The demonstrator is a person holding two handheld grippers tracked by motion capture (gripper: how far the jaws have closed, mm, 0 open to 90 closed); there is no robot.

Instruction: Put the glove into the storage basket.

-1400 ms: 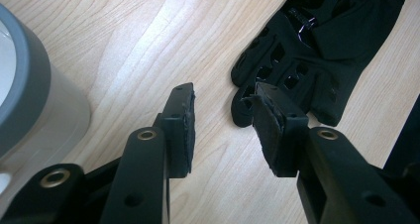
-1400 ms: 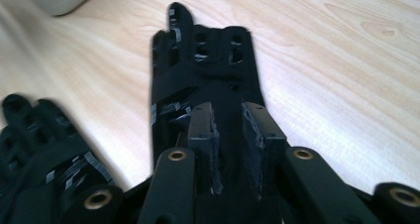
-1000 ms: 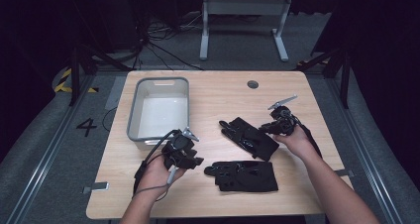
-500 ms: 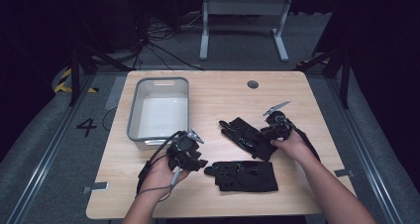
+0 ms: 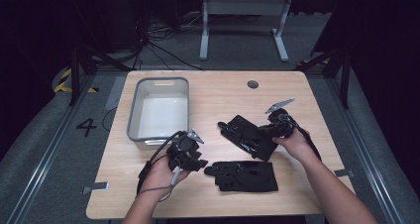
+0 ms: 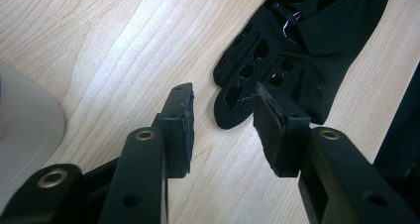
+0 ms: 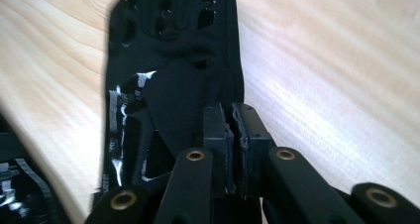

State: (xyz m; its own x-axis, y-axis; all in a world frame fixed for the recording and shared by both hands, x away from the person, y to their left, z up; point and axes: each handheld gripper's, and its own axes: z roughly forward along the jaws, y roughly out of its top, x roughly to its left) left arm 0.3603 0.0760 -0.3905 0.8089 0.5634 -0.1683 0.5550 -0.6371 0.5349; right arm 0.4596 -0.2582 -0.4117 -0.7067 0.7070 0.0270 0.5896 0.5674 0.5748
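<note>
Left tongs: apart, nothing gripped; your pads flank the near glove's fingertips.
Near glove: flat on tabletop, long axis left-right, fingers pointing left.
Far glove: diagonal, fingers up-left.
Right tongs: just closed, clamped on its cuff.

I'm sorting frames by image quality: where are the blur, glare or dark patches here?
High view: soft throughout, surroundings nearly black, light wooden table evenly lit. Left gripper view: sharp, wood grain clear beside the nearer black perforated glove. Right gripper view: motion-blurred, wood washed out by glare at right, shiny highlights on the farther black glove.
</note>
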